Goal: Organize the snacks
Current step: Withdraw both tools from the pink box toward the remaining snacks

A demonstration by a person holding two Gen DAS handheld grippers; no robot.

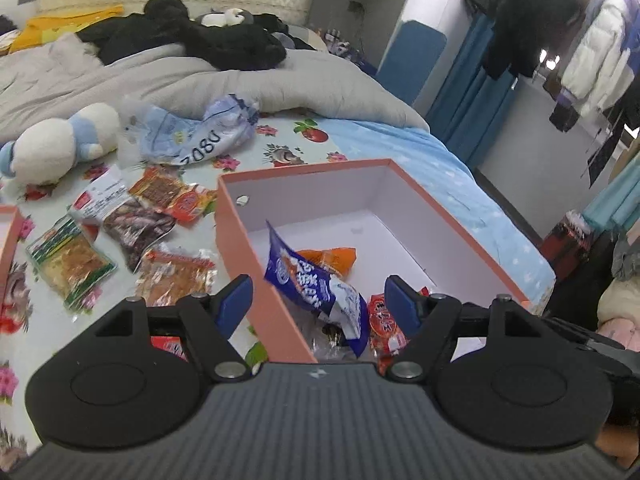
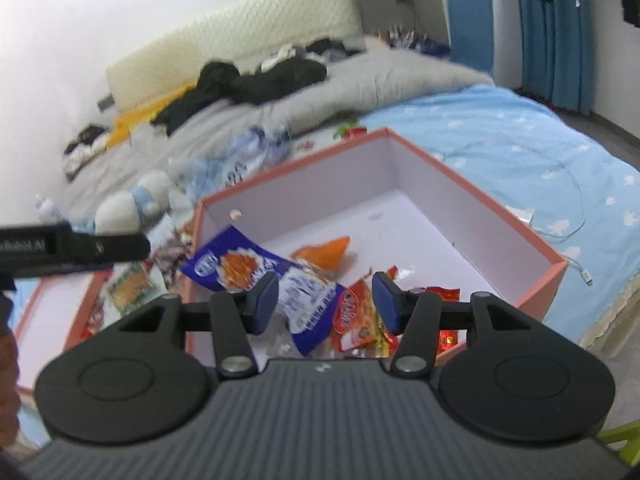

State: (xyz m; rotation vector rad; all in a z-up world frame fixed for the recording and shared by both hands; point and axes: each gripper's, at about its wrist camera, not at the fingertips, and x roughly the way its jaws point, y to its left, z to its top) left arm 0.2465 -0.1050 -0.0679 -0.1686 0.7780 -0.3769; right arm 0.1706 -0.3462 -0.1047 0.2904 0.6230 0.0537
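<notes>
A salmon-pink box [image 1: 236,248] with a white inside stands on the bed. In it lie a blue-and-white snack packet [image 1: 308,280], an orange packet [image 1: 332,258] and a red packet [image 1: 386,328]. My left gripper [image 1: 320,300] hangs open above the box's near left corner, nothing between its pads. Several loose packets lie left of the box, among them a green one [image 1: 70,264] and a dark one [image 1: 132,228]. In the right wrist view my right gripper [image 2: 326,300] is open over the blue packet [image 2: 224,266] and red packet [image 2: 356,316] inside the box [image 2: 476,196], gripping nothing.
A second pink box [image 2: 52,312] lies at the left. Behind the snacks are a plush toy [image 1: 52,144], a crumpled plastic bag [image 1: 192,132], a grey duvet [image 1: 200,76] and black clothes. A white cable [image 2: 560,216] lies on the blue sheet right of the box, close to where the bed ends.
</notes>
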